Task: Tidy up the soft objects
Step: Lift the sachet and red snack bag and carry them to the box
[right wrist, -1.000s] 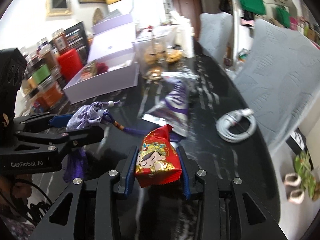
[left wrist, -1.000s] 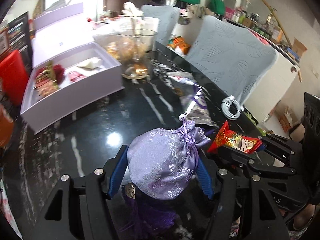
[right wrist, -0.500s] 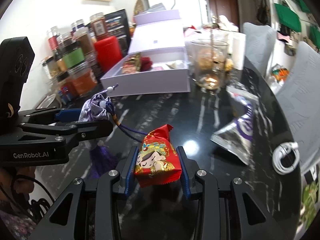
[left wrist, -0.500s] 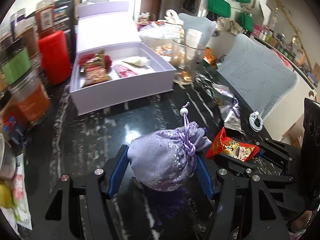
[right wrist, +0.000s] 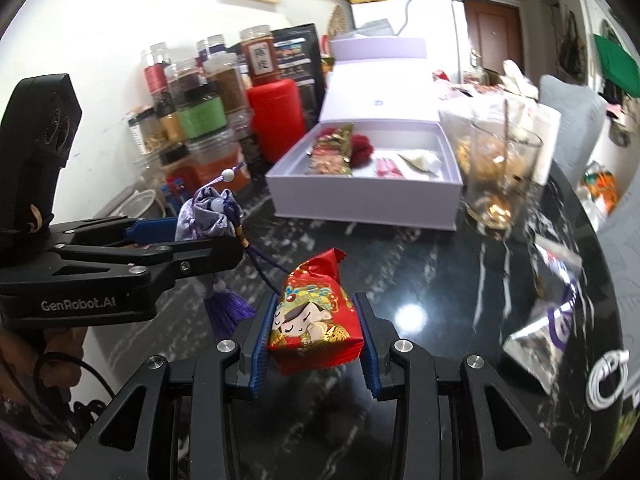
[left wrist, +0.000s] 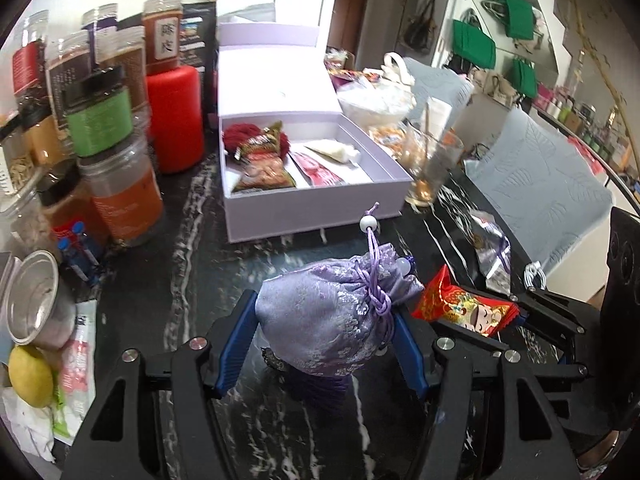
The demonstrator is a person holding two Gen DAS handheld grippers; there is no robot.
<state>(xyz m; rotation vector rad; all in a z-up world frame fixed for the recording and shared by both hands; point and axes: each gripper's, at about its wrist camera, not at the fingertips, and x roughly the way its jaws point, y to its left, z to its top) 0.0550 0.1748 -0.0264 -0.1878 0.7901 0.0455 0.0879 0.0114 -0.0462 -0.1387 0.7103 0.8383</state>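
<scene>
Lilac brocade, gathered by a cord with a white bead — the drawstring pouch [left wrist: 332,316] sits squeezed between the blue pads of the left hand-held gripper [left wrist: 326,340], lifted clear of the black marbled counter [left wrist: 192,280], its purple tassel [right wrist: 228,312] dangling below. At about 3 o'clock from it in the left wrist view, the right hand-held gripper [right wrist: 314,340] is clamped on a red snack packet [right wrist: 314,320] printed with a cartoon figure, jaws narrow, the packet's crimped top sticking up past the pads. Both things hang above the counter, side by side and close.

Beyond them, at 12 o'clock, an open lilac gift box [left wrist: 312,204] rests on the counter, lid tipped back; inside lie a red pompom [left wrist: 248,138], several snack packets and a white pouch [left wrist: 334,152]. At 1 o'clock of the box stands a glass tumbler [left wrist: 430,164]. At 9 to 10 o'clock a cluster of spice jars [left wrist: 104,120] and a red canister [left wrist: 174,120] line the wall. A silver-purple foil packet [right wrist: 548,320] and a coiled white cable [right wrist: 604,380] lie at 3 o'clock in the right wrist view — near the counter's edge. A lemon [left wrist: 30,376] shows at 8 o'clock in the left view.
</scene>
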